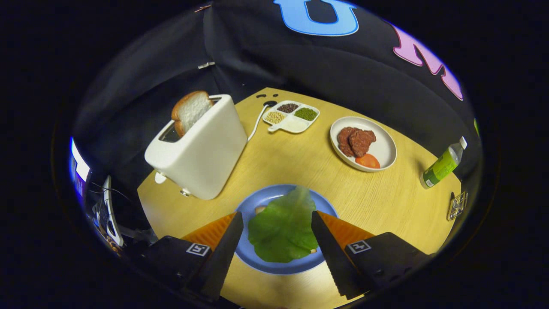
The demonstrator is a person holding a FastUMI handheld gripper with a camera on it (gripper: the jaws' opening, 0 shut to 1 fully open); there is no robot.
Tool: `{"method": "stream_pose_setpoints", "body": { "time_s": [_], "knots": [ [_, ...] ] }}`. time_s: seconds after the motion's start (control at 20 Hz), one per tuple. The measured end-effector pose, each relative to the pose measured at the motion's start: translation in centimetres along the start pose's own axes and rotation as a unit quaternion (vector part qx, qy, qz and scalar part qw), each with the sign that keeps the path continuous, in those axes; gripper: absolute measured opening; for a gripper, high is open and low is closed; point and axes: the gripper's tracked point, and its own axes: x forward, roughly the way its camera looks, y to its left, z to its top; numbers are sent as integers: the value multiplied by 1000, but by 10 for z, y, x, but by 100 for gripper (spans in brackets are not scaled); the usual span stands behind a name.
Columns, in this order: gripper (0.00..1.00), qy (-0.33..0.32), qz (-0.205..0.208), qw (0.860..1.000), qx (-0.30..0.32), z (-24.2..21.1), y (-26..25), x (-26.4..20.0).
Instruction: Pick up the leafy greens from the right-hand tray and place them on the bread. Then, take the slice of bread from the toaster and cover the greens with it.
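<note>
The lettuce leaf [284, 227] is lying on the blue plate [274, 266], nearly hiding the bread [260, 209] under it. A careless move toward the toaster [197, 150] risks tipping it or crushing its slice [191, 110]. The tool [274, 234] is hanging wide open, empty, its fingers flanking the leaf without touching.

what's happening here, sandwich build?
Yes. The hand-held gripper is open, its fingers on either side of the leafy greens, which lie on the bread on the blue plate; no finger presses on them. The second bread slice stands in the white toaster beyond the fingers, not yet taken. Further back sit a plate of meat patties and tomato and a divided dish.
</note>
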Motion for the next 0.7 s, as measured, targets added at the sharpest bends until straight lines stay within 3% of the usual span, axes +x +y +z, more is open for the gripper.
{"method": "stream_pose_setpoints", "body": {
  "time_s": [0.7],
  "knots": [
    [99, -83, 53, 994, -49, 130, 104, -7]
  ]
}}
